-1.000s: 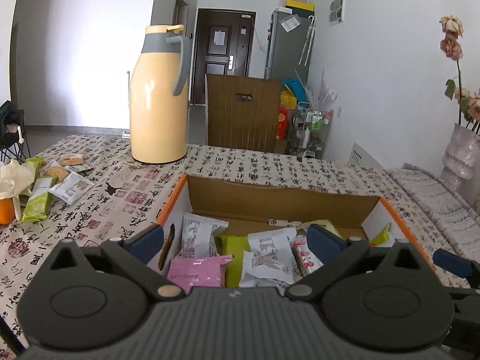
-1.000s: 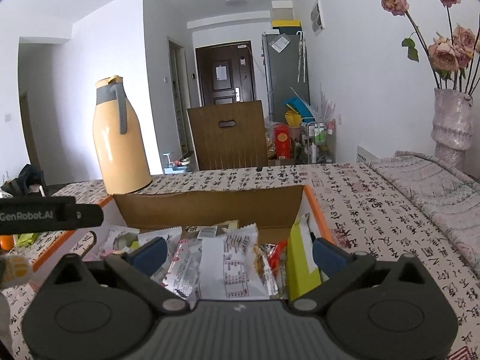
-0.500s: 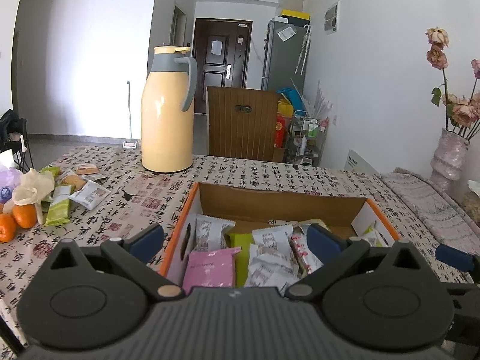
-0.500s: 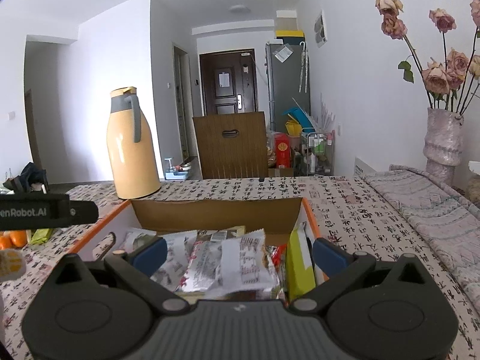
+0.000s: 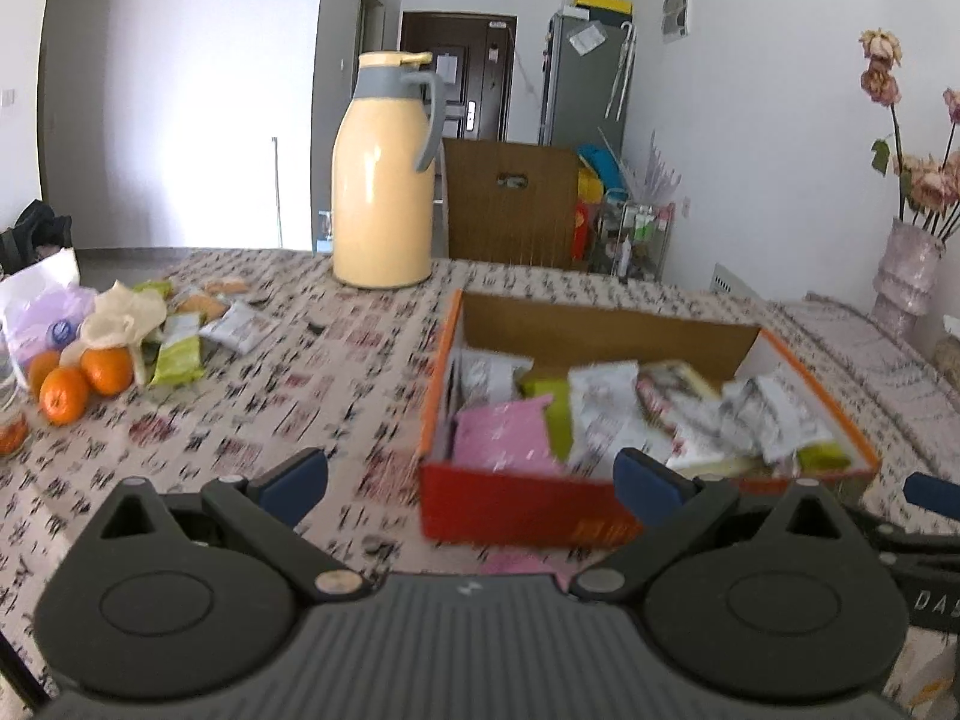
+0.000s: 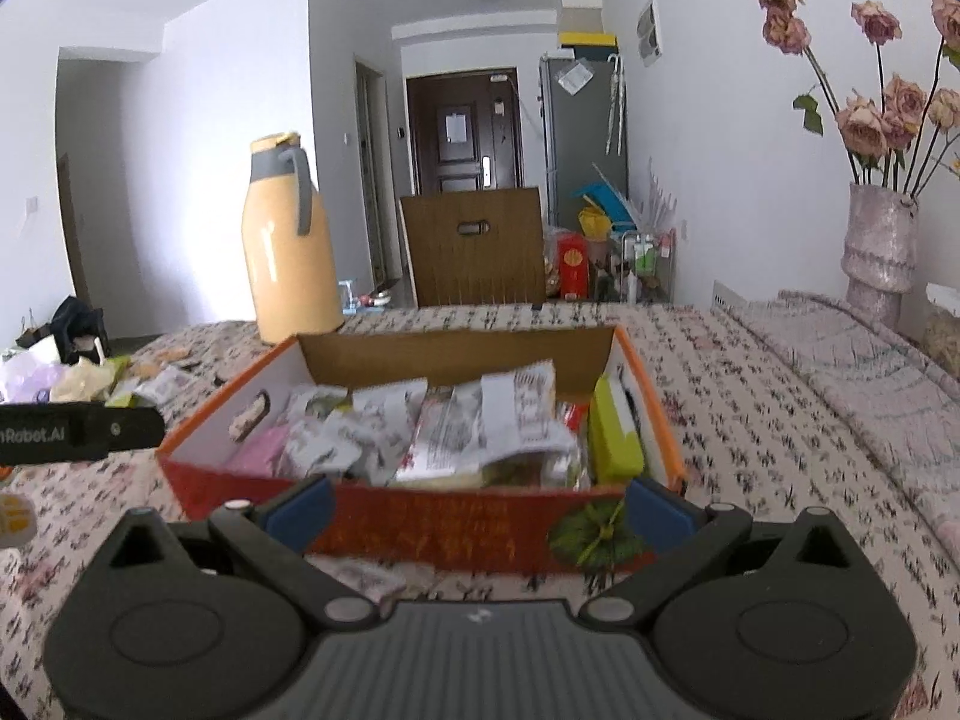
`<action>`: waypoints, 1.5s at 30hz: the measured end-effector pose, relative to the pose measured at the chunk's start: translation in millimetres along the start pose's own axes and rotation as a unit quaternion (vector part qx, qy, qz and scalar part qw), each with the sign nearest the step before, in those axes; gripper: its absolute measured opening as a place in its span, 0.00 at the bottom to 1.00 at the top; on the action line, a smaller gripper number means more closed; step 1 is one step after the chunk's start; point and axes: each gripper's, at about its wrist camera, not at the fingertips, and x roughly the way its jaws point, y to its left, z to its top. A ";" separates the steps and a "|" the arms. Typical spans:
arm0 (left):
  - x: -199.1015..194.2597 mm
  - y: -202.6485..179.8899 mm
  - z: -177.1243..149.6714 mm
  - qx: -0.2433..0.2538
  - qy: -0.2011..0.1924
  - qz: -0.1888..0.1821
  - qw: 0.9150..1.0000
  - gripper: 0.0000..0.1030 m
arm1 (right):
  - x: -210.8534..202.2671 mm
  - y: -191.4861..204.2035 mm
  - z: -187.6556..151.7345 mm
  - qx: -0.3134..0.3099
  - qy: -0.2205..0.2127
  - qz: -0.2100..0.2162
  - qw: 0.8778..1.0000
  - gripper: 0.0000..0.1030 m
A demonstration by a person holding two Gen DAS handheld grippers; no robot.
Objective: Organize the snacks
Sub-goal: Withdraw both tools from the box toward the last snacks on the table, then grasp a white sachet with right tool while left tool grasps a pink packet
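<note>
Table (image 5: 336, 360): covered by a patterned cloth, it carried everything listed below and served as the sorting surface.

Flask (image 5: 384, 174): tall and yellow with a grey handle, it stood upright at the far edge beyond the box, probably parked there to stay clear of the work.

Vase (image 6: 879, 252): it held dried roses at the far right, well apart from the snacks.

Box (image 6: 420, 516): an open cardboard carton with orange rims and a red front, it sat near the middle of the table, directly ahead of the right tongs. With its top open, packets could be dropped straight in.

Packets in box (image 6: 456, 426): a loose heap of white, pink and green wrappers filled it nearly to the rim; most of the task's snacks lay here, tipped in rather than ordered.

Loose snacks (image 5: 180, 348): a green bar and several small wrappers lay on the cloth to the left, near the oranges (image 5: 84, 378) and a crumpled bag (image 5: 42, 306), apparently not yet collected.

Left tongs (image 5: 474, 480): jaws apart and holding nothing, they hung above the cloth just left of the box front.

Right tongs (image 6: 480, 507): jaws spread wide and empty, they hung before the box's front wall. A small wrapper (image 6: 360, 579) lay on the cloth just under them.
</note>
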 end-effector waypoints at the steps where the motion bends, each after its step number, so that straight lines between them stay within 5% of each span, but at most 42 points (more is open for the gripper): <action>1: -1.6 3.2 -2.8 0.001 0.003 0.001 1.000 1.00 | -0.5 1.4 -3.2 0.000 0.005 0.000 1.000 1.00; 18: -3.4 64.7 -32.6 0.005 0.017 0.006 1.000 1.00 | 7.9 41.4 -24.7 -0.019 0.048 0.015 0.999 1.00; 41: 26.3 85.2 -50.4 -0.039 0.055 -0.033 0.997 1.00 | 79.6 72.5 -25.3 0.001 0.130 -0.002 0.992 1.00; 45: 26.4 86.3 -50.8 -0.044 0.055 -0.033 0.997 1.00 | 84.9 68.8 -29.7 0.012 0.136 -0.009 0.991 0.88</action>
